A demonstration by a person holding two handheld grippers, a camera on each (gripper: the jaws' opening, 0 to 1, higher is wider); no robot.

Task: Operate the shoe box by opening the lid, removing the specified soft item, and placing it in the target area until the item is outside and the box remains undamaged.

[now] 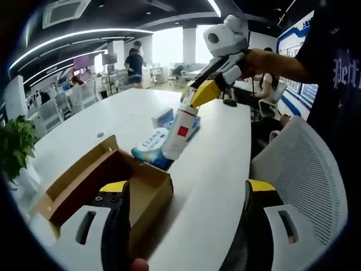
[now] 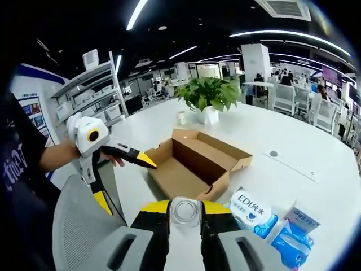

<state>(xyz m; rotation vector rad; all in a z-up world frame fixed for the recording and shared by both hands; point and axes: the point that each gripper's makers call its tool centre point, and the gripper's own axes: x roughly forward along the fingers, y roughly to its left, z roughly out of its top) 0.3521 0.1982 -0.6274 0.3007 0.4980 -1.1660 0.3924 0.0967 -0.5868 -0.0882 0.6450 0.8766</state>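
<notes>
Readable writing first: "EDI纯水" in blue on the white-and-blue soft wipes pack (image 2: 251, 216), lying flat on the long white table (image 1: 220, 147) just beside the open brown cardboard shoe box (image 2: 194, 164). Same pack visible in the left gripper view too (image 1: 151, 145), right past the box's far end. More blue-and-white packets (image 2: 293, 237) further along the table, print too small to read.

Right gripper (image 1: 194, 99) pinching a white plastic bottle with a red square label (image 1: 179, 131) by its top, hanging it over the table just beyond the box, near the wipes pack. From the right gripper view, the bottle's clear round end (image 2: 185, 212) sits squeezed between the yellow-tipped jaws. Label text unreadable.

Left gripper (image 2: 148, 161) reaching over the box's near edge, jaws apparently spread wide with nothing between them; one black-and-yellow finger (image 1: 115, 226) down inside the box in its own view, the other out over the table edge.

Box lid folded back, interior looking bare.

Around: grey mesh office chair (image 1: 304, 175) tucked against the table, green potted plant in a white pot (image 2: 207, 99) behind the box, white shelving (image 2: 93, 96) and people standing in the background office.
</notes>
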